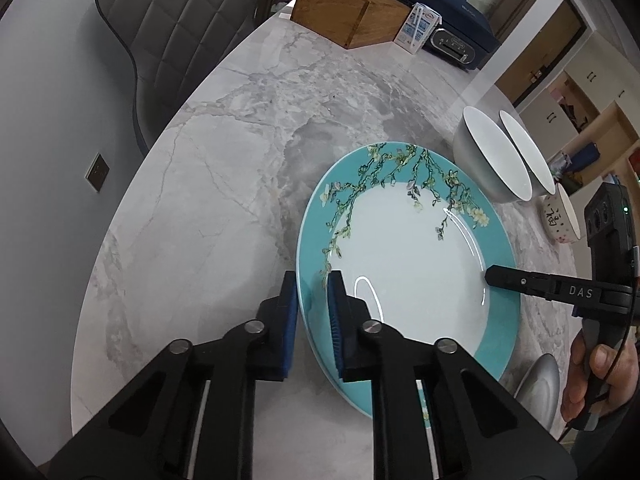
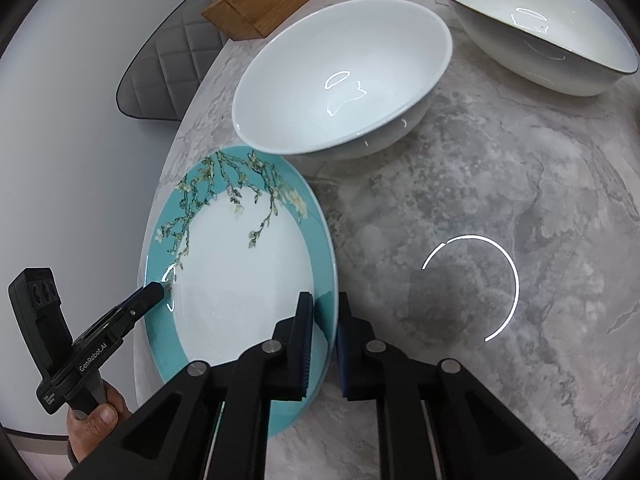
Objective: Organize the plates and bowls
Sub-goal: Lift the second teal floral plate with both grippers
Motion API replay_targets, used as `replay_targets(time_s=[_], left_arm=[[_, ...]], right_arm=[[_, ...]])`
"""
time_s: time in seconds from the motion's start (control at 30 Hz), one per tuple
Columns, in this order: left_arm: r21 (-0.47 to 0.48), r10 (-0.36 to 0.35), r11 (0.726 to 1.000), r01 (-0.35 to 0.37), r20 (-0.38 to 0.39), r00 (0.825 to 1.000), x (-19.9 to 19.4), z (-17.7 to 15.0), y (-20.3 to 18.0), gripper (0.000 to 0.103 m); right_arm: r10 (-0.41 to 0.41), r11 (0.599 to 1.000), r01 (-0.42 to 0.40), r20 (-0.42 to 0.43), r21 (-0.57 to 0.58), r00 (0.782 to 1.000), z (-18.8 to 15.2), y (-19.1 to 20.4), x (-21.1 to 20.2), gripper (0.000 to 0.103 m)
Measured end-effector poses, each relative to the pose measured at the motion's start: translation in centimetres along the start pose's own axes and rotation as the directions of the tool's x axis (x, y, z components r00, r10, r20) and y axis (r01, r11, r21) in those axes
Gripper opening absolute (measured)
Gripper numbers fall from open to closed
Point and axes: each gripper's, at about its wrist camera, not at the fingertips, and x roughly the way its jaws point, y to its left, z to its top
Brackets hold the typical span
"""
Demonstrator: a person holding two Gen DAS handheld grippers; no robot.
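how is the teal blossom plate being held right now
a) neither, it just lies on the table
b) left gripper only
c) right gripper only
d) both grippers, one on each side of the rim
d: the left gripper straddles the rim of the teal plate on one side, and the right gripper straddles the opposite rim, each with one pad above and one below.

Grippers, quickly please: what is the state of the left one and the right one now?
Left gripper: shut on the teal plate, fingers on either side of its rim.
Right gripper: shut on the same plate's opposite rim.
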Motion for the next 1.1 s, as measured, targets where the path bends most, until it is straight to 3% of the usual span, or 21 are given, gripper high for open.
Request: replay_targets(time_s=[0.53,0.83,1.1], left_arm=[[-0.003,-0.003,1.0,0.003,-0.017,1.0,-0.3,-0.7,0.1,0.009],[0.021,0.0,1.0,0.0,0.026,1.0,-1.4,-1.0,-0.6,0.009],[0.05,-0.011,0.999,0.008,0.067,0.998,-4.5,-2.2,-2.0,0.009]], right_arm=[[-0.032,0.998,0.033,0.026,-0.045,0.999,0.4,0.9,-0.5,0.012],[-0.057,0.995,0.062,0.064,-0.078,0.996,0.3,2.0,-1.2,0.013],[-0.031,0.996,0.038,0.088,-0.084,0.996,-1.0,2.3,-3.3,0.013]])
